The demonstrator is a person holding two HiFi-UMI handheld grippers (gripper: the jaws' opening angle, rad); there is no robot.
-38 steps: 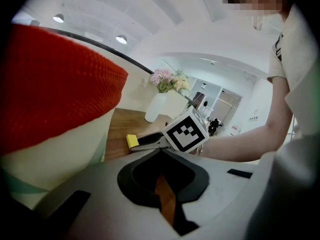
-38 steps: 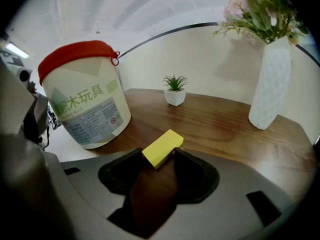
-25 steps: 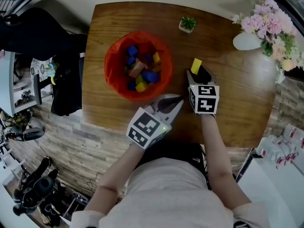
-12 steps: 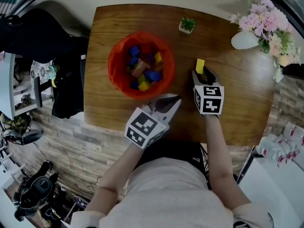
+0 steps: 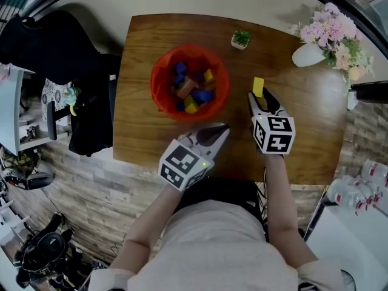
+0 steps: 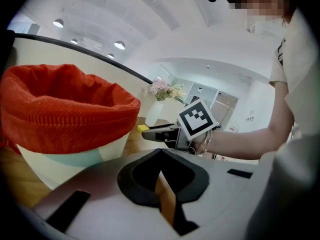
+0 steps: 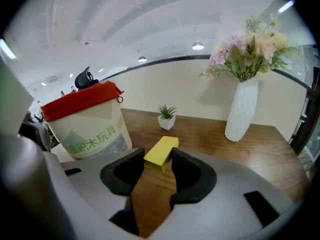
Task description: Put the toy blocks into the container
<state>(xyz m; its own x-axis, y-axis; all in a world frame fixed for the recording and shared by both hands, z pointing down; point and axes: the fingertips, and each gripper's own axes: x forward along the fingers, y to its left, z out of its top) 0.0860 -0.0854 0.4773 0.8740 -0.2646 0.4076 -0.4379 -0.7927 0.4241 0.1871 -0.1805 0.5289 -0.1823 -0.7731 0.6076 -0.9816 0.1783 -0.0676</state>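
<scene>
- Wooden desk (image 5: 315,126) seen from above, person (image 5: 224,247) at its near edge, plank floor (image 5: 121,183) round it.
- Nearest: left claw (image 5: 221,130), jaws together, nothing in it. It hangs over the near part of the desk, tips aimed roughly at the container (image 7: 92,129). Idle for this step, I'd say.
- Just right of it & a bit further out: right claw (image 5: 259,96), clamped on the yellow block (image 5: 258,86) at its tips.
- Its jaws have just been closing w/ the block betw. them. Right gripper view shows both pads against the block's sides, approx. half the block sticking out in front.
- Block looks clear of the wood, but can't be sure from these views.
- Further out & to the left: the container, pale-walled w/ a red liner (image 5: 159,83) folded over the rim, upright on the desk.
- It already holds a heap of toy blocks (image 5: 193,91): blue, yellow, red-brown, purple. It stands apart from the right claw, not under it.
- Far edge: small potted plant (image 5: 241,39), then a white vase (image 5: 308,54) w/ pink flowers (image 5: 336,29) at far right. Not task items.
- Progress, my read: mostly done. No other loose block shows on the desk, so the yellow one is prob. the last.
- Left to do: carry it left over the red rim, open the jaws, let it drop in.
</scene>
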